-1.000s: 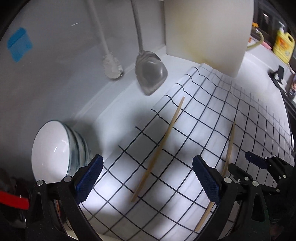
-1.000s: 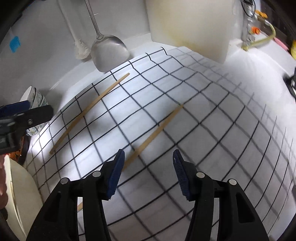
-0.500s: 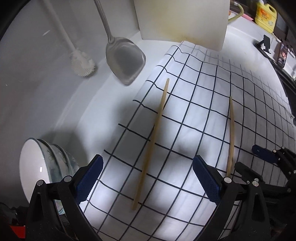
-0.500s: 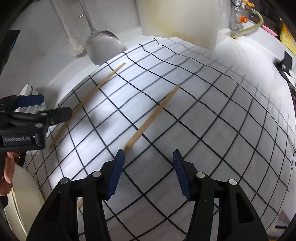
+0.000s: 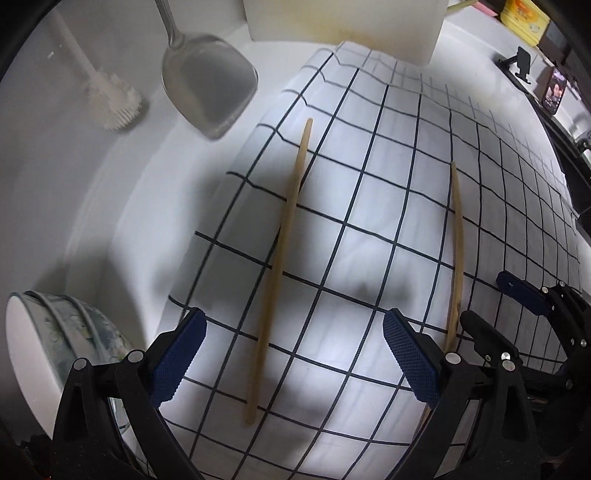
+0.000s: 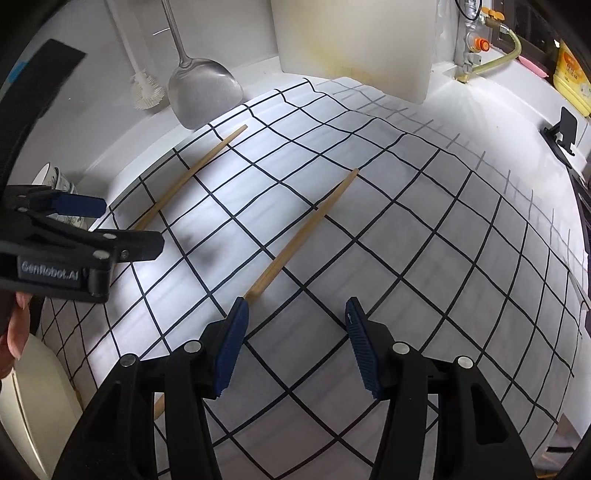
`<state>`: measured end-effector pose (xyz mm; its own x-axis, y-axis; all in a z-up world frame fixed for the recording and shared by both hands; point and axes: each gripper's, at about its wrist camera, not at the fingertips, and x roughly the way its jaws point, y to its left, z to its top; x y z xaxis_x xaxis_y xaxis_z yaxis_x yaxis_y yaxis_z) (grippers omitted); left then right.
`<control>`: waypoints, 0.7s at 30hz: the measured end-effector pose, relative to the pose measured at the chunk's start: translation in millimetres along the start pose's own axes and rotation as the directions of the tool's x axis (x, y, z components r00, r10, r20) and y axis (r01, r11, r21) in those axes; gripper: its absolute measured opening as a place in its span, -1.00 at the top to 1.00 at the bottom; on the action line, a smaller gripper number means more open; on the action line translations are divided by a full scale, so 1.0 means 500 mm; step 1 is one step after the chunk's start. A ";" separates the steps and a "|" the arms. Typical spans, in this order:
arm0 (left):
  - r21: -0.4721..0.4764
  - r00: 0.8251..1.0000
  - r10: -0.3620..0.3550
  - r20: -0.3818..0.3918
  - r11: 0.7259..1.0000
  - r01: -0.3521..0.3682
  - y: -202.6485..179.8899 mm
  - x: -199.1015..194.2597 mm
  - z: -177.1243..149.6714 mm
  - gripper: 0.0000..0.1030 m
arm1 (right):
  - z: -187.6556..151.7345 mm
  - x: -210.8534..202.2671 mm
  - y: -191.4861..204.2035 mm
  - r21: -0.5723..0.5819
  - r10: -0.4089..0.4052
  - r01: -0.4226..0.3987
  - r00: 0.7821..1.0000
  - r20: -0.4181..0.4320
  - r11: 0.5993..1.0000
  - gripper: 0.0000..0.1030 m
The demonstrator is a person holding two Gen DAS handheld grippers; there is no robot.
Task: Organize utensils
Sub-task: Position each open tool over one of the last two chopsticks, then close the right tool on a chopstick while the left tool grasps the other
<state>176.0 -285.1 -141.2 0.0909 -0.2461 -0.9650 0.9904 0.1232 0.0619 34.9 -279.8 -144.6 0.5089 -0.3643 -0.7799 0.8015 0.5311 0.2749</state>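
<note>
Two wooden chopsticks lie apart on a white cloth with a black grid [image 5: 369,206]. My left gripper [image 5: 293,354] points steeply down, open wide, just above the cloth. The left chopstick [image 5: 284,258] runs up between its fingers, untouched. The right chopstick [image 5: 458,251] lies outside them, beside my right gripper [image 5: 506,314]. In the right wrist view my right gripper [image 6: 297,343] is open with nothing between its pads. The near chopstick [image 6: 303,232] passes under its left finger. The far chopstick [image 6: 192,173] lies by my left gripper [image 6: 110,225].
A metal spatula [image 5: 207,92] and a white brush [image 5: 114,99] hang at the back wall. A white cutting board [image 5: 343,26] stands behind the cloth. Stacked bowls [image 5: 44,343] sit at the left and a cream plate [image 6: 33,398] lower left. A yellow bottle [image 6: 569,77] and phone [image 5: 554,92] stand far right.
My left gripper has come down closer to the cloth and rolled, so the left chopstick now runs straighter between its fingers. The right gripper has hardly moved.
</note>
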 end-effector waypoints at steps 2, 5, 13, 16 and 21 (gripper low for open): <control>0.009 1.000 0.003 -0.018 1.000 -0.003 0.003 0.011 0.006 -0.73 | -0.002 0.001 0.003 -0.013 -0.010 0.010 1.000 0.008 1.000 -0.02; 0.009 0.999 -0.003 -0.037 1.000 0.003 0.011 0.022 0.012 -0.63 | -0.004 0.001 0.007 -0.025 -0.025 0.025 1.000 0.016 0.999 -0.02; 0.011 0.996 -0.037 -0.078 0.999 0.038 0.018 0.057 0.031 -0.35 | -0.007 0.004 0.019 -0.055 -0.057 0.058 0.998 0.027 0.997 -0.02; 0.000 0.995 -0.063 -0.077 0.998 0.063 0.024 0.061 0.038 -0.28 | -0.007 0.006 0.026 -0.077 -0.068 0.070 0.997 0.029 0.995 -0.01; 0.048 0.995 -0.075 -0.065 0.996 0.078 0.005 0.056 0.054 0.34 | -0.007 0.006 0.037 -0.110 -0.051 0.055 0.998 0.038 0.992 0.51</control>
<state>183.7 -317.9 -161.1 0.0095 -0.1912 -0.9815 0.9983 0.0576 -0.0015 50.3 -268.5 -143.9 0.4786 -0.4197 -0.7712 0.7887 0.5914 0.1676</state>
